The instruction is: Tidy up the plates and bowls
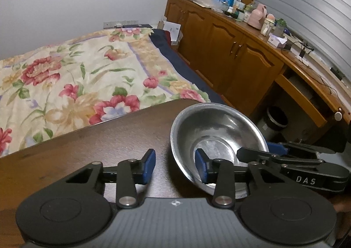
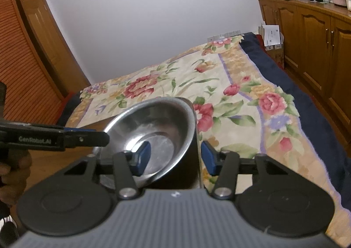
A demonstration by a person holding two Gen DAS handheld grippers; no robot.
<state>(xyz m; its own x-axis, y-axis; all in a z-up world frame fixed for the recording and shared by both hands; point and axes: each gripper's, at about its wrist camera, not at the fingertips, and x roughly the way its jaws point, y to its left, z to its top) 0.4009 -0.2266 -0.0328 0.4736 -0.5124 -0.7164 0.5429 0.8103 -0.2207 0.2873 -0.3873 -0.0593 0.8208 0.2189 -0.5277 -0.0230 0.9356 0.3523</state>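
A steel bowl (image 1: 219,133) sits on the dark wooden table (image 1: 98,144) near its right corner; it also shows in the right wrist view (image 2: 153,125). My left gripper (image 1: 175,167) is open, its jaws straddling the bowl's near left rim, the right pad (image 1: 200,167) inside the bowl. My right gripper (image 2: 175,158) is open and straddles the bowl's right rim, its left pad (image 2: 142,156) inside. Each gripper shows in the other's view: the right one (image 1: 274,153) and the left one (image 2: 87,138).
A bed with a floral quilt (image 1: 76,81) lies just beyond the table. Wooden cabinets (image 1: 230,50) with cluttered tops run along the right wall. A bin (image 1: 274,120) stands under the desk, by the table corner (image 2: 193,116).
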